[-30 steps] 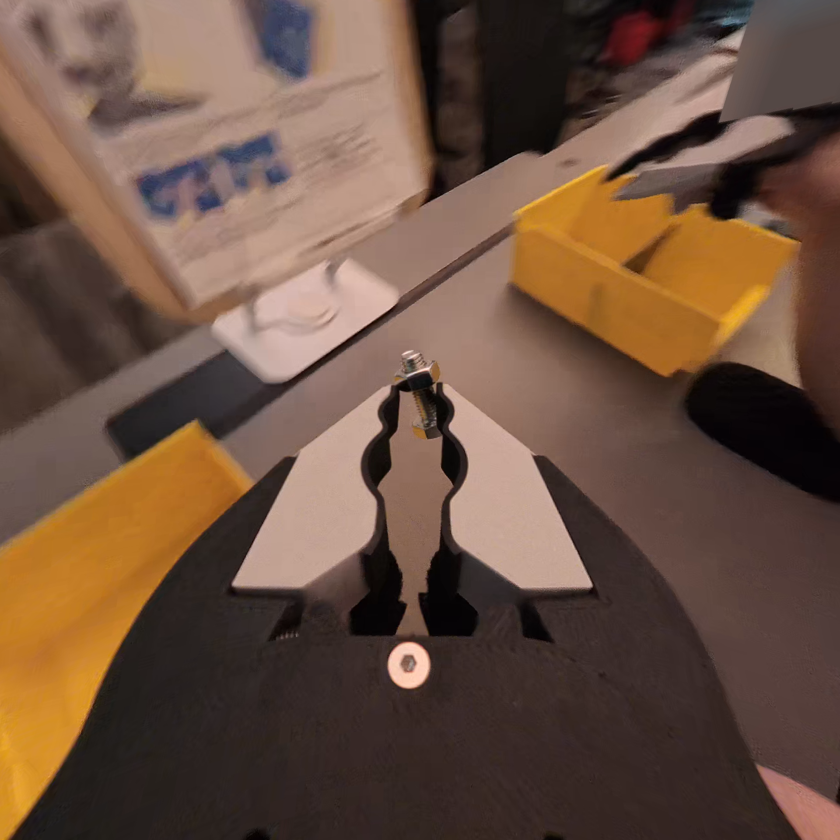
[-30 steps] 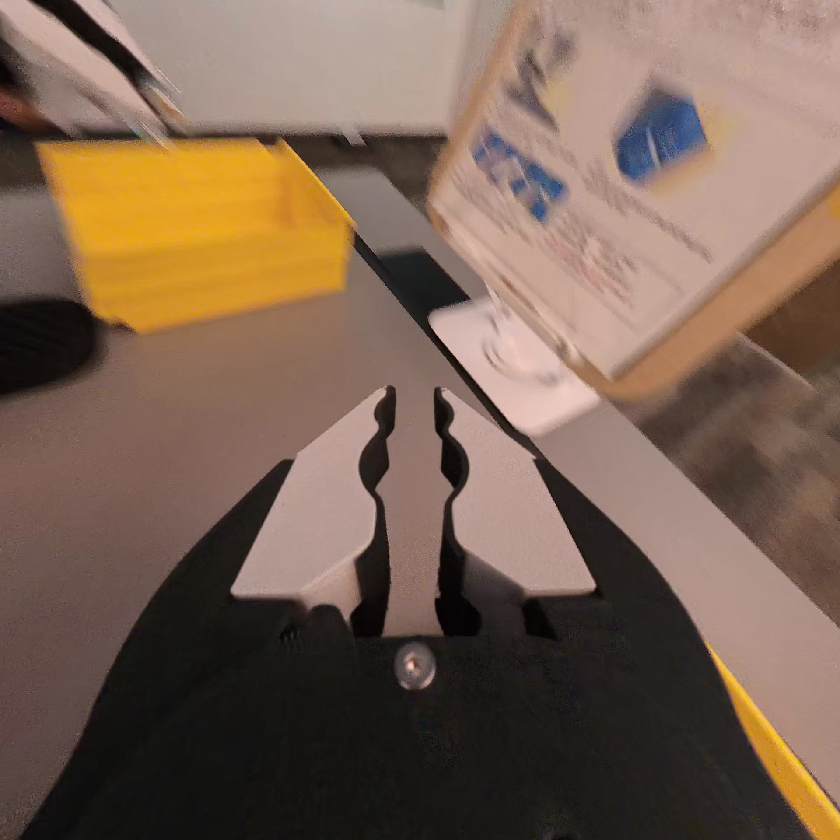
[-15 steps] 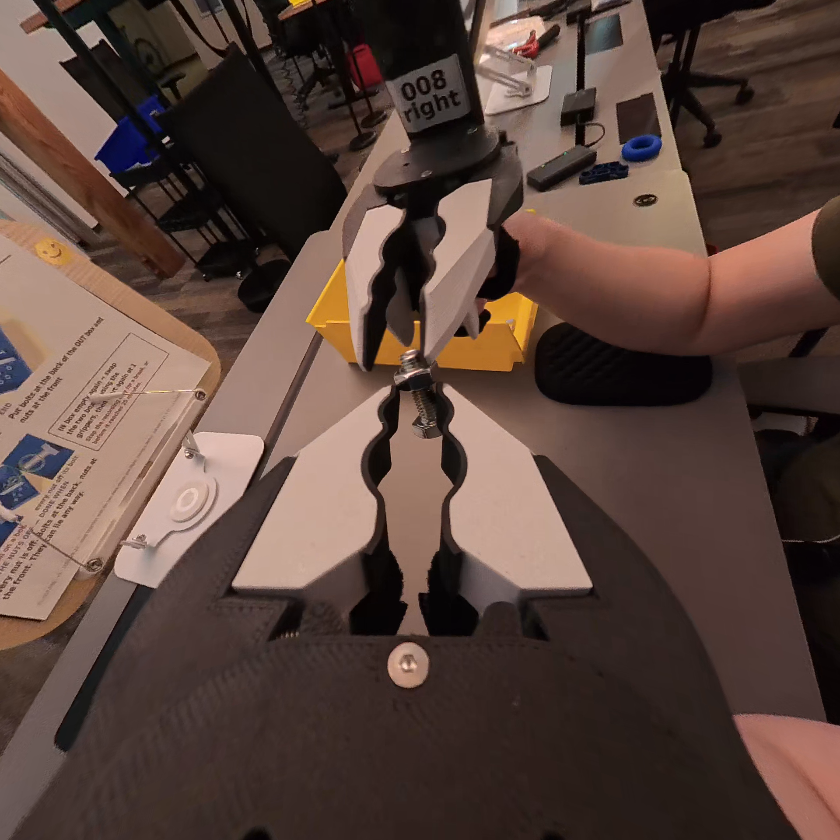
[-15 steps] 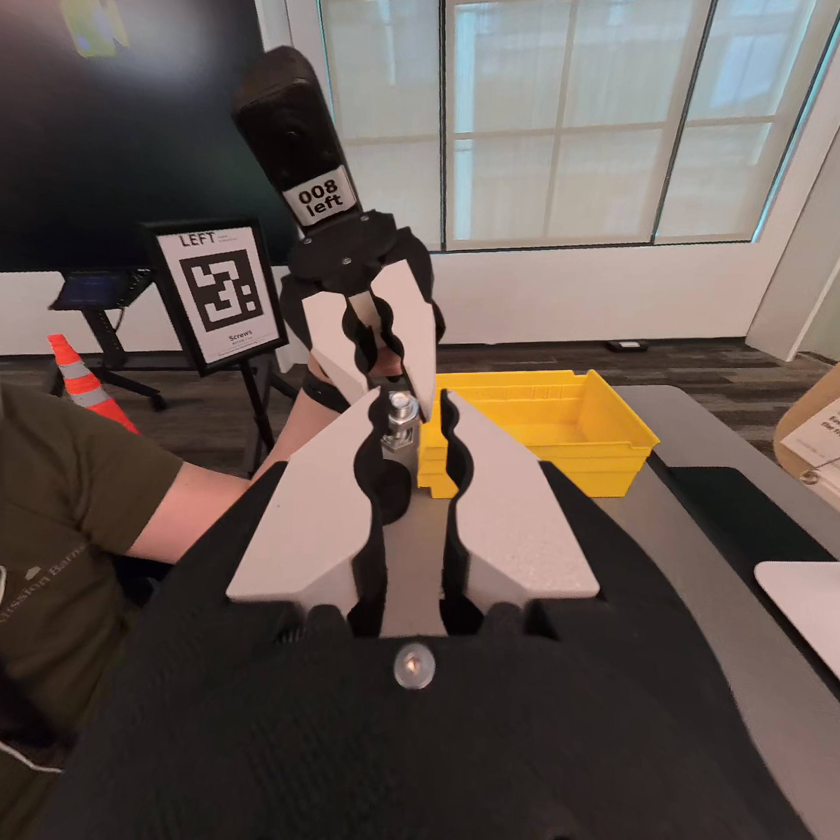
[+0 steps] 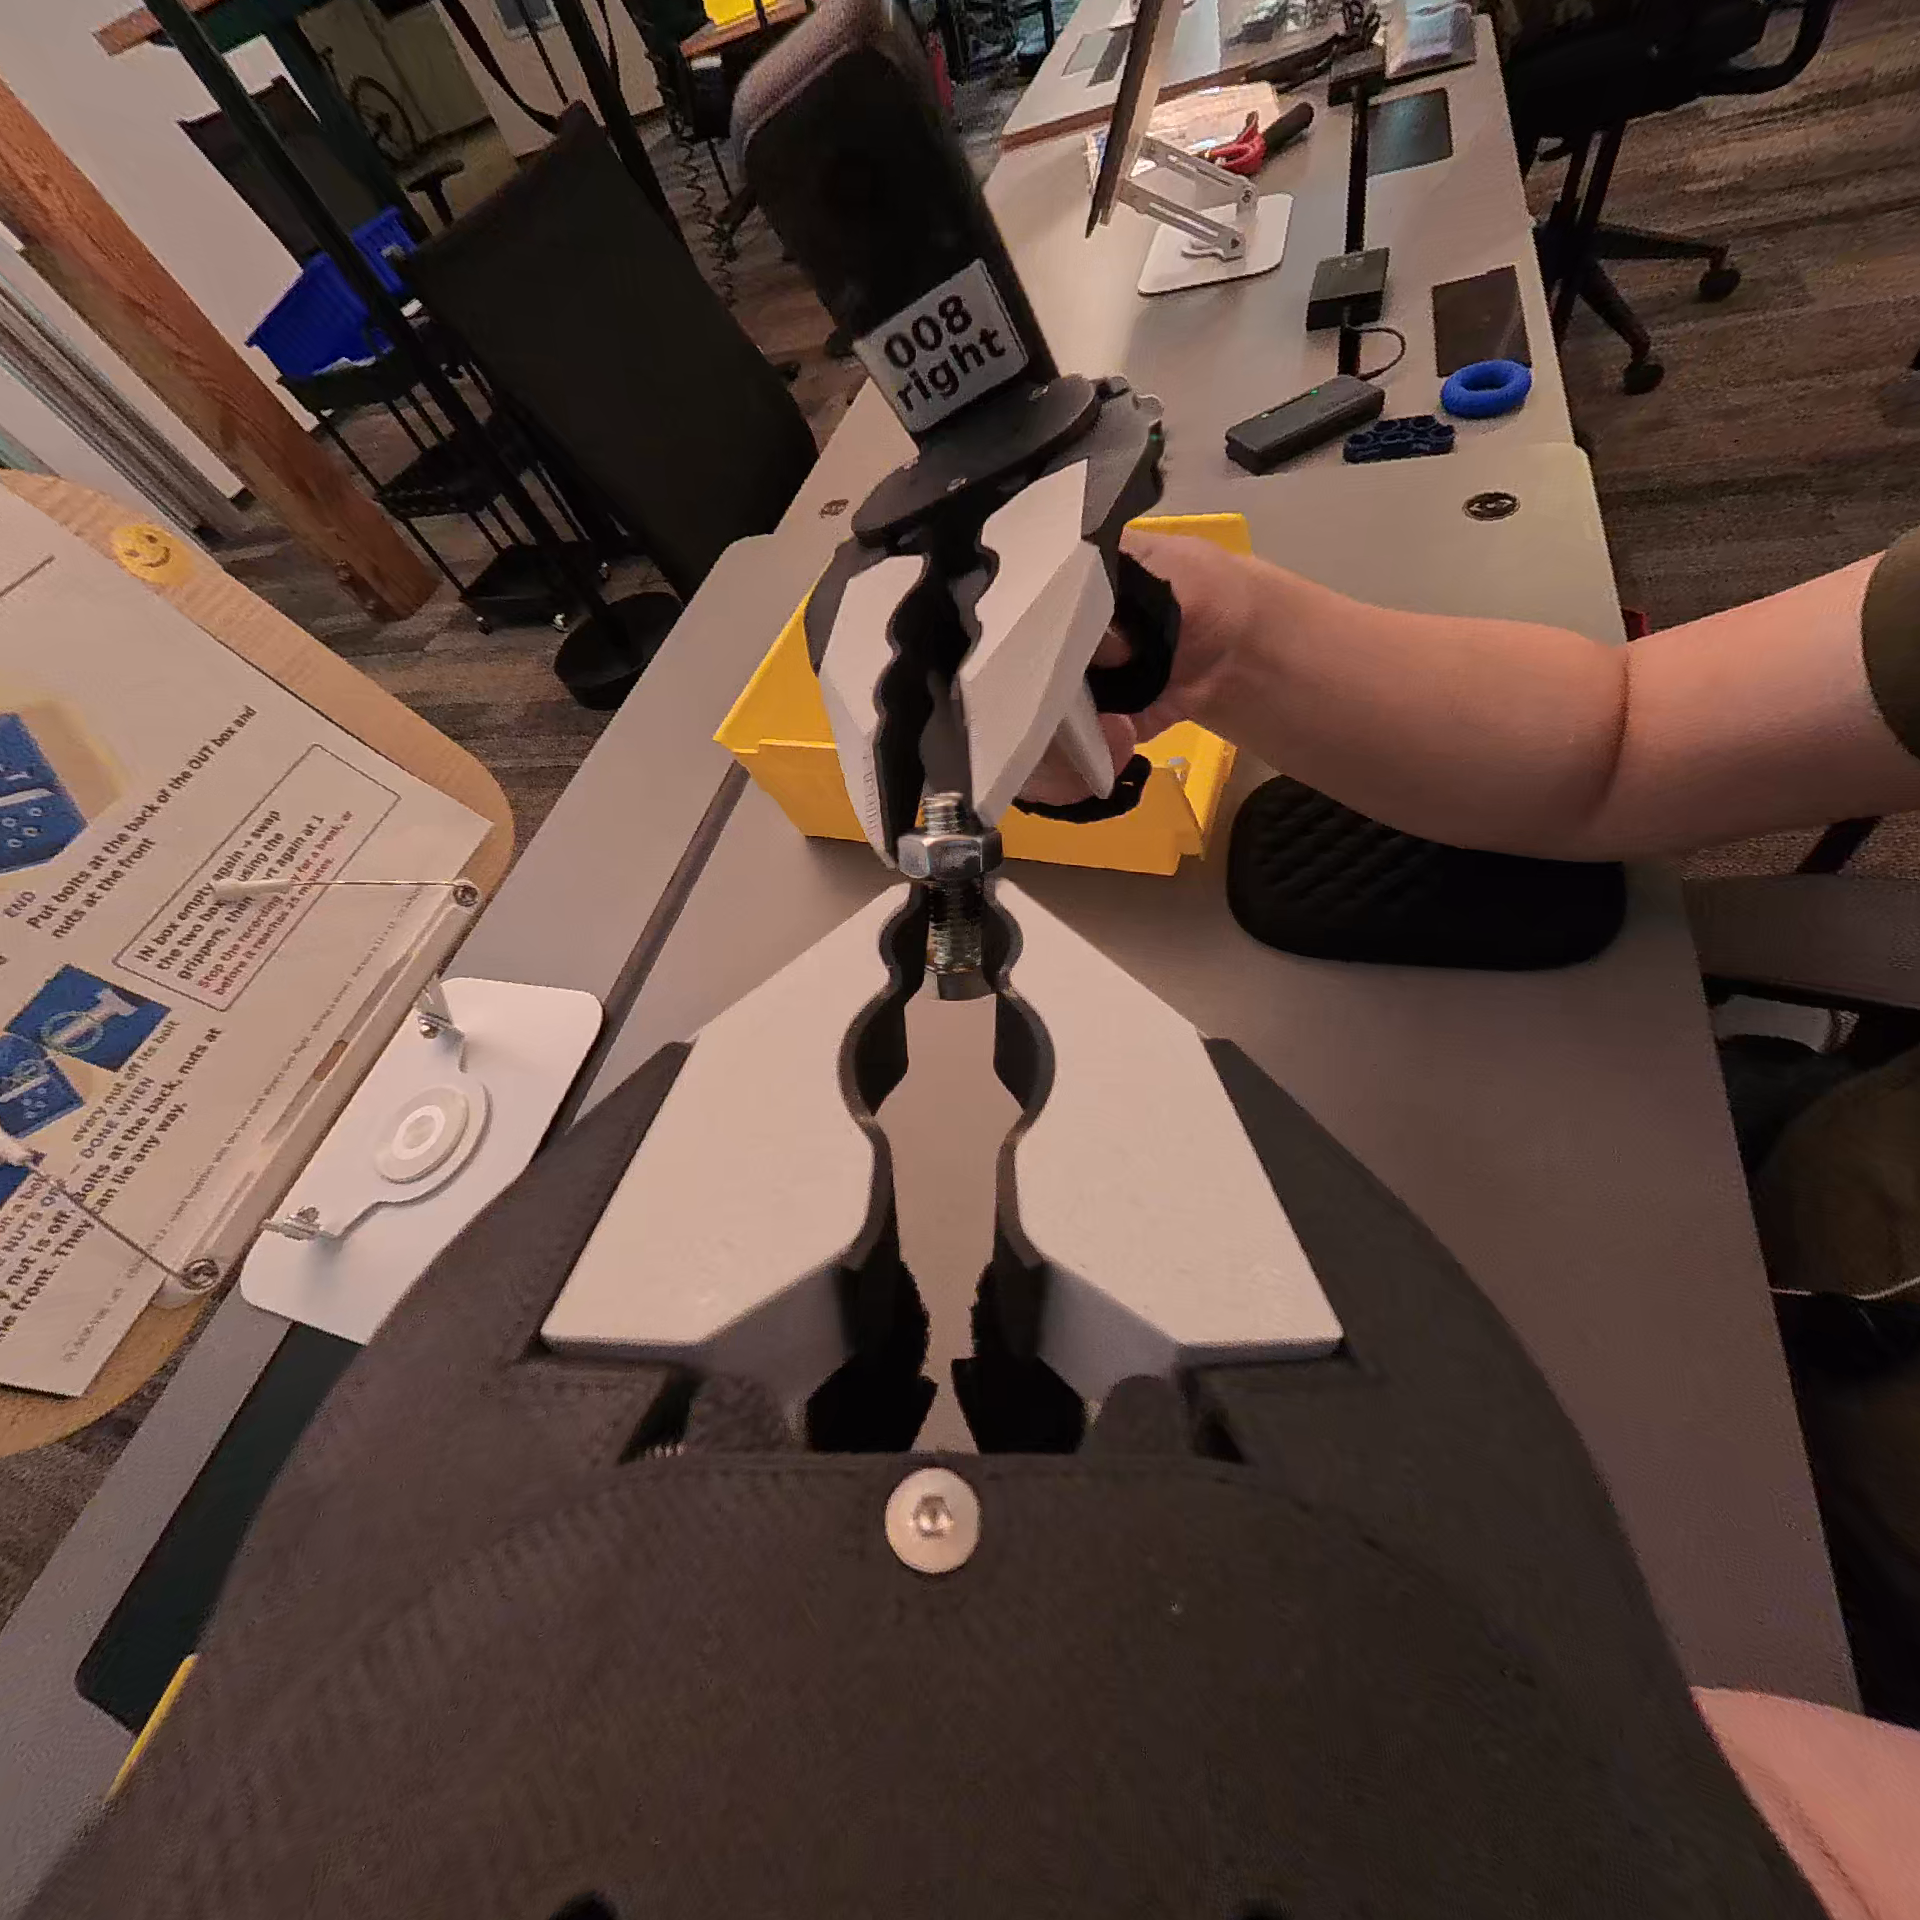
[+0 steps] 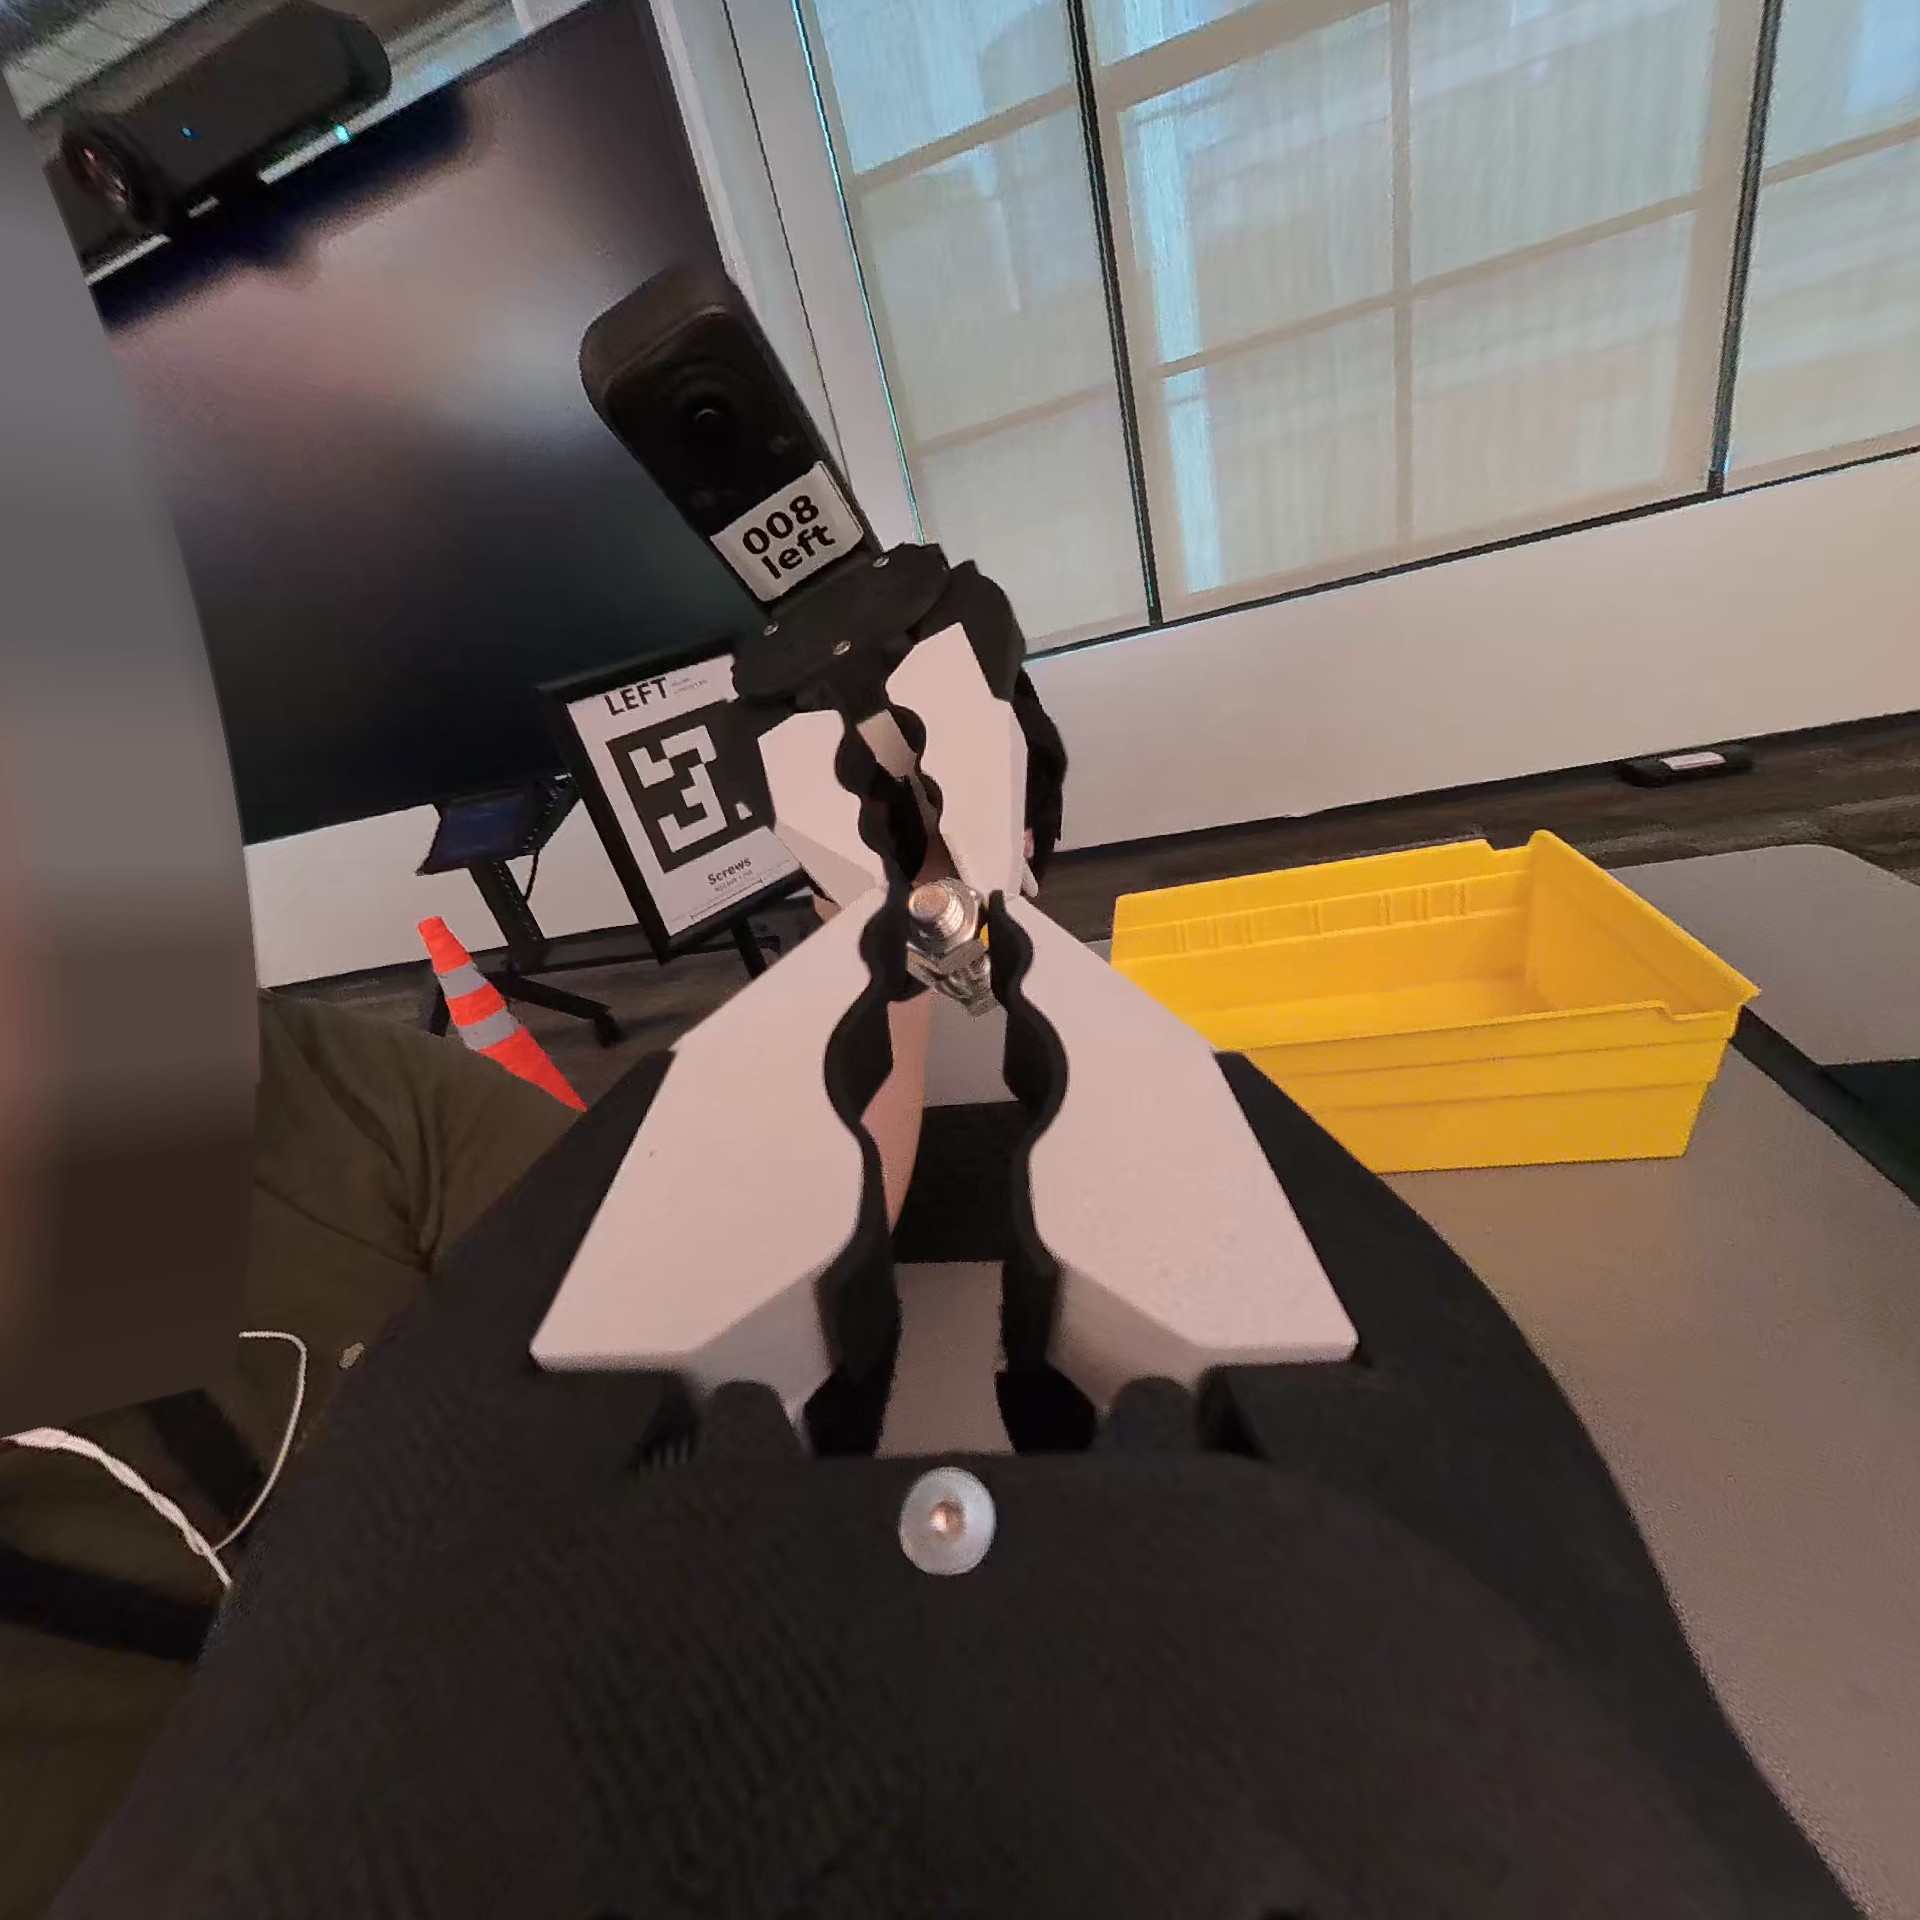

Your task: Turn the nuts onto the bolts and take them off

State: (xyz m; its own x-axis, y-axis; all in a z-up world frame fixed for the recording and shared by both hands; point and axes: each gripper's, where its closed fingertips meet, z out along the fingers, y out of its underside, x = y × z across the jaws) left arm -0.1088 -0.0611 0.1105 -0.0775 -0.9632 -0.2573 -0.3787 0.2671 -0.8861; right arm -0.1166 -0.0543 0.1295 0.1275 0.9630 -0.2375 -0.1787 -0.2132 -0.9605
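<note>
**A:** Left gripper (image 5: 951, 935) first, since it's nearest: closed down to a narrow gap, its tips pinching the bolt (image 5: 956, 940) low on the threaded shank, just above the head. The bolt stands up out of the tips, held in the air above the desk (image 5: 1403, 1195), nowhere near an edge.

**B:** And the right gripper (image 5: 940, 831)?

**A:** It comes in from the far side, pointing back toward the left one. Its tips sit on either side of the nut (image 5: 951, 852), which is threaded near the free end of the bolt. From its own view the right gripper (image 6: 940, 925) looks nearly closed on the nut (image 6: 935, 951), with contact on both flats as far as I can judge.

**B:** How will these parts handle?

**A:** Small, light, rigid steel, I'd say. Nothing to crush, but smooth and easy to lose. The nut wants to be taken across two opposite flats; on the corners it would likely slip. The bolt is better held by its hex head than the threads, so it could spin in the left tips when torque comes on.

**B:** Beyond them?

**A:** A yellow bin (image 5: 1101, 831) toward the desk's far edge, and another bin (image 6: 1455, 997) in the right view.
</note>
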